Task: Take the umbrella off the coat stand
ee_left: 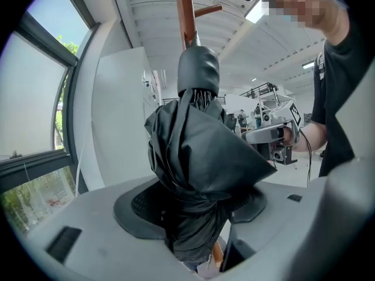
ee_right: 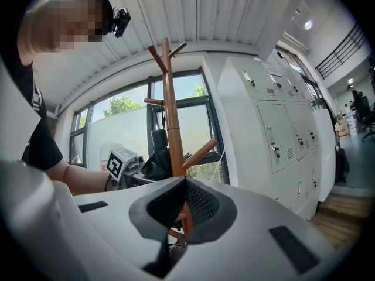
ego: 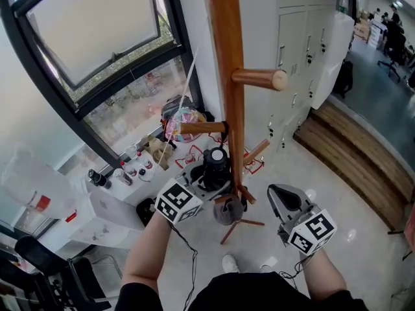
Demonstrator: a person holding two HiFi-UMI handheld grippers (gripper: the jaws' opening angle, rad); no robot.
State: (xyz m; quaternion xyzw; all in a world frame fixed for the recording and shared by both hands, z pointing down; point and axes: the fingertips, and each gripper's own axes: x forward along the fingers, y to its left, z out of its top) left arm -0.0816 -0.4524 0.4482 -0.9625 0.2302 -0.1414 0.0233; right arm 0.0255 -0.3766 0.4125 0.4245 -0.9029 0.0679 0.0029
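From the head view, find the black umbrella (ego: 215, 164) hung on a low peg of the coat stand (ego: 224, 57), left gripper (ego: 213, 188) at it, right gripper (ego: 277, 196) apart; lockers (ego: 305, 44) shut, contents unseen. In the left gripper view, see jaws apart around soft, light, probably slippery fabric, not yet squeezing; clamp the bundled middle. In the right gripper view, see jaws together, empty.

Head view steeply down, close over coat stand (ego: 225, 76); gripper views near, facing each other across that shared stand
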